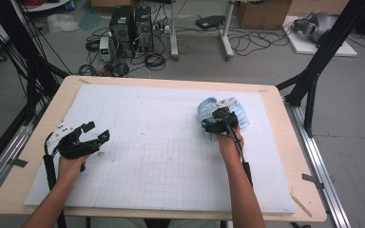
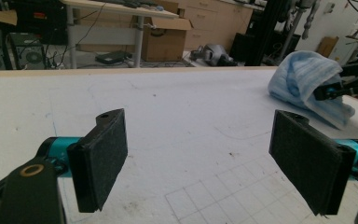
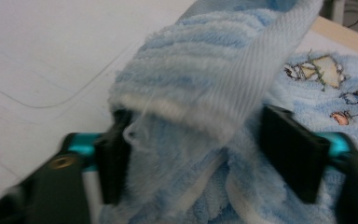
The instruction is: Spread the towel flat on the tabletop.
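Biggest risk: a thick fold of the blue towel (image 3: 200,79) is bunched between the jaws of the right gripper (image 3: 196,154), and the pads look pressed into the pile on both sides, so it is read as grasping the towel, though blur leaves the contact a little uncertain. If several layers are pinched at once, the cloth is likely dragged as a lump across the white mat (image 1: 161,156) rather than spread.

Smaller risk: a loose edge draped over the jaws could slip out when lifted.

The left gripper (image 2: 198,158) is released, jaws wide, nothing between them; the towel (image 2: 307,84) lies well ahead and to its right.

Embroidered figures (image 3: 326,74) past the right jaw are seen in the right gripper view; from the high view the towel (image 1: 240,114) is just a heap under the right gripper (image 1: 218,124).
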Action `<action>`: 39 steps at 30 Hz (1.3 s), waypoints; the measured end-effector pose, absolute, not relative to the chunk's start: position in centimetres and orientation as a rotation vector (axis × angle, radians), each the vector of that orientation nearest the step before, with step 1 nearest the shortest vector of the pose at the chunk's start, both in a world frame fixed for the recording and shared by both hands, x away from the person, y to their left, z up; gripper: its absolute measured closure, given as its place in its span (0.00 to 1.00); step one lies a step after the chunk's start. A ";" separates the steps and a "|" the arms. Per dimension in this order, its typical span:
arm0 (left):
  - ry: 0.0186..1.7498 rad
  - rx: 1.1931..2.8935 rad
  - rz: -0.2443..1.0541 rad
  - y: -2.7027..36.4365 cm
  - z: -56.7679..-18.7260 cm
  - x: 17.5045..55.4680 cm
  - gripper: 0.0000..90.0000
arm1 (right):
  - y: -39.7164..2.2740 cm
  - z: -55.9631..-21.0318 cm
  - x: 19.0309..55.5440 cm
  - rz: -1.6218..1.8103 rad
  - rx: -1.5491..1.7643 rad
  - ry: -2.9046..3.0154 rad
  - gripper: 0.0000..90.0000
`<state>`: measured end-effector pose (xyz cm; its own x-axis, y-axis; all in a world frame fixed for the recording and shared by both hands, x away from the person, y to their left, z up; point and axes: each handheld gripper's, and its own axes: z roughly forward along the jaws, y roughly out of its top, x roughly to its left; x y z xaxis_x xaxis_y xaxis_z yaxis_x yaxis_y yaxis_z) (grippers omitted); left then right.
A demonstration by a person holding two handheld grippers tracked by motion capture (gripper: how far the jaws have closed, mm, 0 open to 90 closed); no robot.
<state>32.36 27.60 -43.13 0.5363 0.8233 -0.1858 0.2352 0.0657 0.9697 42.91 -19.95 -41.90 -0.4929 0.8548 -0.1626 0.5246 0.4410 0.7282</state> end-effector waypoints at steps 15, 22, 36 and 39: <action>0.994 1.469 0.587 28.2 -43.0 32.5 0.23 | -15.3 -40.4 39.3 1.107 0.983 2.435 0.77; 1.007 1.441 0.605 28.9 -42.7 32.4 0.23 | -10.7 -40.0 36.7 1.317 0.870 2.567 0.76; 1.012 1.437 0.611 29.2 -42.7 32.4 0.24 | -10.5 -39.7 37.8 1.273 0.957 2.358 0.58; 1.011 1.443 0.610 29.2 -42.7 32.4 0.24 | -12.4 -39.4 38.4 1.204 1.014 2.279 0.56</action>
<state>32.42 29.19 -42.75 0.4829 0.8543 -0.1924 0.2274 0.0898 0.9696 38.35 -12.40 -39.43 -0.6725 0.7400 0.0080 0.4237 0.3762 0.8240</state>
